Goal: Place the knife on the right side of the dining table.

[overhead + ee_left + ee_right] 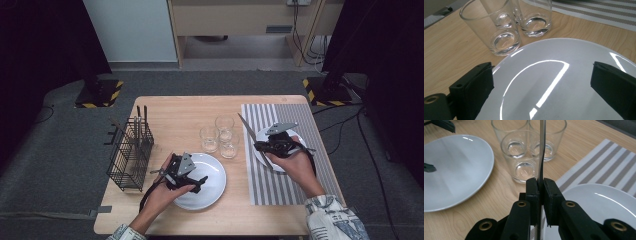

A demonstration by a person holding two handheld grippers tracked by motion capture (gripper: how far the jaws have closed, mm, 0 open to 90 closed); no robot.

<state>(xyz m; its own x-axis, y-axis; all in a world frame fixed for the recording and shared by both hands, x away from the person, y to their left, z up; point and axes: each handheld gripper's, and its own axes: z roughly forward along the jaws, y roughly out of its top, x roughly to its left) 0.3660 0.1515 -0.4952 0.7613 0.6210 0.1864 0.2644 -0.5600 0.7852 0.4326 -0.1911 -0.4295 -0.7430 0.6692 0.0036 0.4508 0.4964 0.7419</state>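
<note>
My right gripper is shut on a table knife, whose blade sticks up and away past the jaws. It hovers over the left side of a white plate on the striped placemat. My left gripper hangs open just above a second white plate near the table's front middle, with nothing between its jaws. Three empty drinking glasses stand grouped between the two plates.
A black wire cutlery basket with several utensils upright in it stands at the table's left edge. Bare wood lies behind the glasses. Beyond the table are carpet, stand bases and cables.
</note>
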